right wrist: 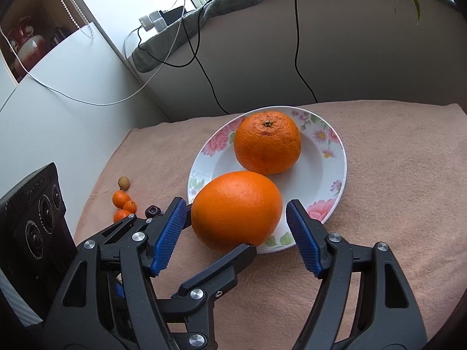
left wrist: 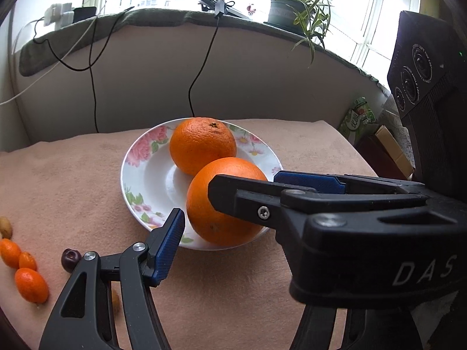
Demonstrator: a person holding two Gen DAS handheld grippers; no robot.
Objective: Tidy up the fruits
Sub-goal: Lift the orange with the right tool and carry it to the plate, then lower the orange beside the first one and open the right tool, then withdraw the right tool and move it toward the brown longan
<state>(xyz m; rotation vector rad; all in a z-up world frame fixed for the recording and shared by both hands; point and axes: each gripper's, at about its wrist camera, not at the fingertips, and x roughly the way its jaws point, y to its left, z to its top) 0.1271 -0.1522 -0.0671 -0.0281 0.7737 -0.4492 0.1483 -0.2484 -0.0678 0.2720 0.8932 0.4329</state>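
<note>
Blue pads of the right gripper (right wrist: pixel 236 233) flank the near orange (right wrist: pixel 236 208) with slight gaps, so it sits unheld on the floral plate's (right wrist: pixel 335 180) front rim. The left gripper (left wrist: pixel 230 204) brackets it too, jaws apart. Placing looks finished; next comes backing out. Beyond lies the second orange (right wrist: pixel 267 143); kumquats (right wrist: pixel 121 198) wait leftward on the cloth.

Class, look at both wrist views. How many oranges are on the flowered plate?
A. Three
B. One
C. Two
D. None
C: two oranges sit on the plate, the far orange towards the back and the near orange at the front edge; the small fruits lie off it on the cloth.
</note>
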